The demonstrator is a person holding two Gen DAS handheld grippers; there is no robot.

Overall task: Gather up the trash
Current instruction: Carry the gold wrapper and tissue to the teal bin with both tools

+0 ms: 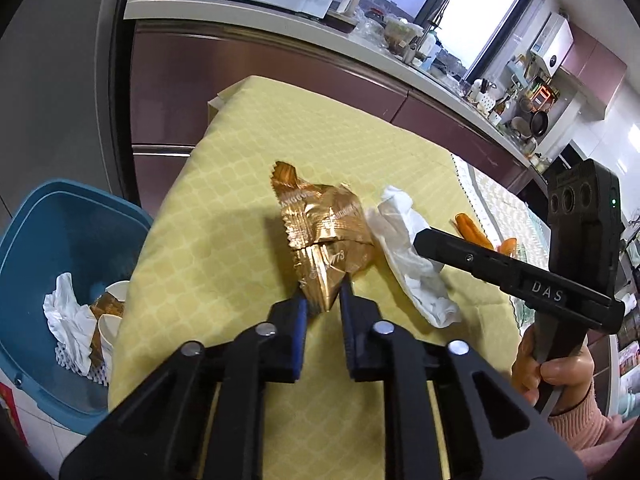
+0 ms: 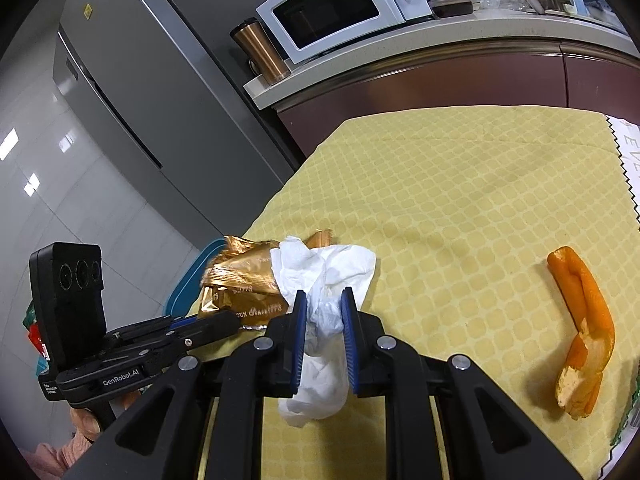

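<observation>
My left gripper [image 1: 323,288] is shut on a crumpled gold foil wrapper [image 1: 324,236] and holds it just above the yellow tablecloth [image 1: 224,240]. My right gripper [image 2: 325,294] is shut on a crumpled white tissue [image 2: 320,276], right beside the wrapper [image 2: 240,280]. In the left wrist view the tissue [image 1: 404,256] sits to the right of the wrapper with the right gripper's finger [image 1: 460,256] across it. An orange peel [image 2: 584,320] lies on the cloth at the right; it also shows in the left wrist view [image 1: 472,228].
A blue bin [image 1: 52,240] stands on the floor left of the table and holds tissue, gold wrappers and paper cups. Behind the table runs a kitchen counter [image 1: 360,52] with a microwave [image 2: 340,4]. A grey fridge [image 2: 140,80] stands at the left.
</observation>
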